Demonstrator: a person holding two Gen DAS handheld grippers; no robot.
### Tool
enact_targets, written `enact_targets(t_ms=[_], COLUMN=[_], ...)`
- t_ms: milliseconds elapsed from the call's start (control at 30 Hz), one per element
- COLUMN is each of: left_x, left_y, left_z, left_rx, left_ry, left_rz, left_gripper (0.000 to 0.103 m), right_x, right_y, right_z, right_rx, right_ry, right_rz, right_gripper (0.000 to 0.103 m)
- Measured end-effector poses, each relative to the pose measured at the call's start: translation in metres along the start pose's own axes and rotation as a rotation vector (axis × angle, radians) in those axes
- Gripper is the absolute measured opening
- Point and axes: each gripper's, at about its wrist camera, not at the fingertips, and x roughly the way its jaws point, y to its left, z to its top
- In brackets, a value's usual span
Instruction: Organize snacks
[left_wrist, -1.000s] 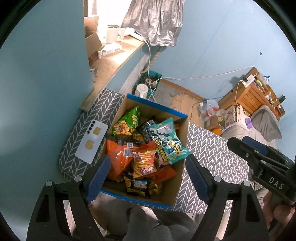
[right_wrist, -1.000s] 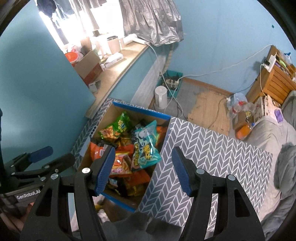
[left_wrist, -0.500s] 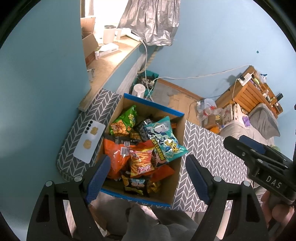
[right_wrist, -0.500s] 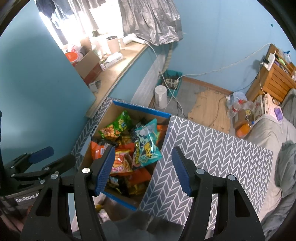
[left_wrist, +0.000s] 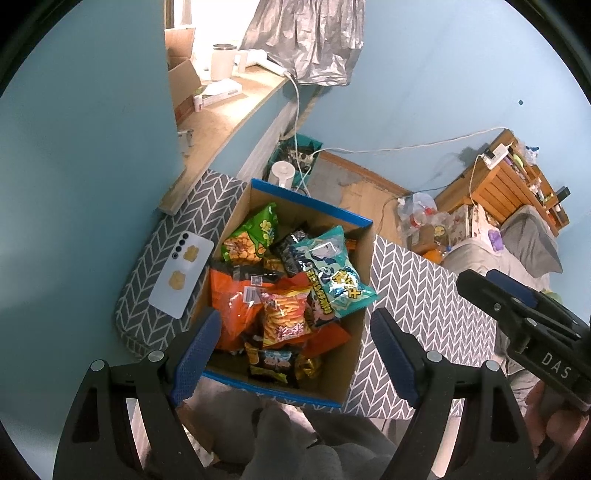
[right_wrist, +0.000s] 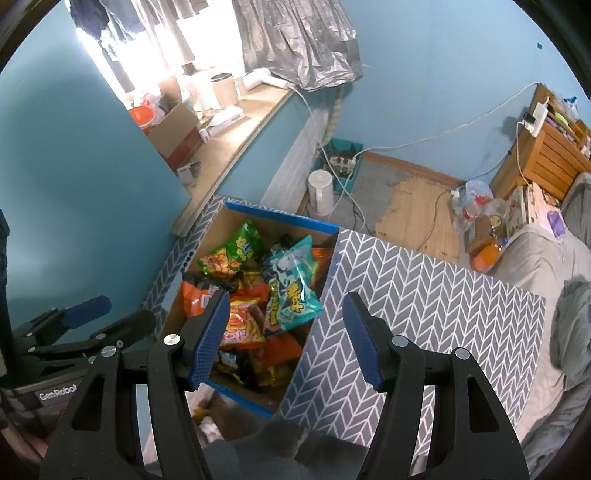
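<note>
A cardboard box with blue rims (left_wrist: 360, 325) (right_wrist: 325, 243) stands on a grey chevron-patterned table (left_wrist: 424, 314) (right_wrist: 424, 302). It holds several snack bags: a teal bag (left_wrist: 332, 273) (right_wrist: 291, 291), a green bag (left_wrist: 251, 236) (right_wrist: 236, 251), an orange bag (left_wrist: 229, 306), a red-yellow bag (left_wrist: 284, 317) (right_wrist: 240, 325). My left gripper (left_wrist: 295, 350) is open and empty, high above the box's near edge. My right gripper (right_wrist: 282, 336) is open and empty, above the box's right wall.
A white phone (left_wrist: 183, 275) lies on the table left of the box. A wooden sill (left_wrist: 221, 122) with a mug and cardboard box runs behind. A white canister (right_wrist: 321, 188), cables, a wooden shelf (right_wrist: 554, 144) and a bed (right_wrist: 554, 266) are beyond.
Both grippers have risen and pulled back slightly, so the box looks a little smaller and farther. Both stay open and empty.
</note>
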Motion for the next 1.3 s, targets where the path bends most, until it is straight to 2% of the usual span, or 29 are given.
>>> enact_targets(t_ms=[367,1300], left_x=[0.003,0.007], left_y=[-0.002,-0.009], left_z=[-0.001,0.002], left_rx=[-0.008,0.008], left_ry=[0.027,0.034], left_rz=[0.007,0.008], left_gripper=[0.084,0.084], right_x=[-0.001,-0.003], right_y=[0.000,-0.005], right_z=[0.000,0.000], right_rx=[0.001,0.018], right_ry=[0.000,0.006], right_rz=[0.001,0.003], right_gripper=[0.063,0.063])
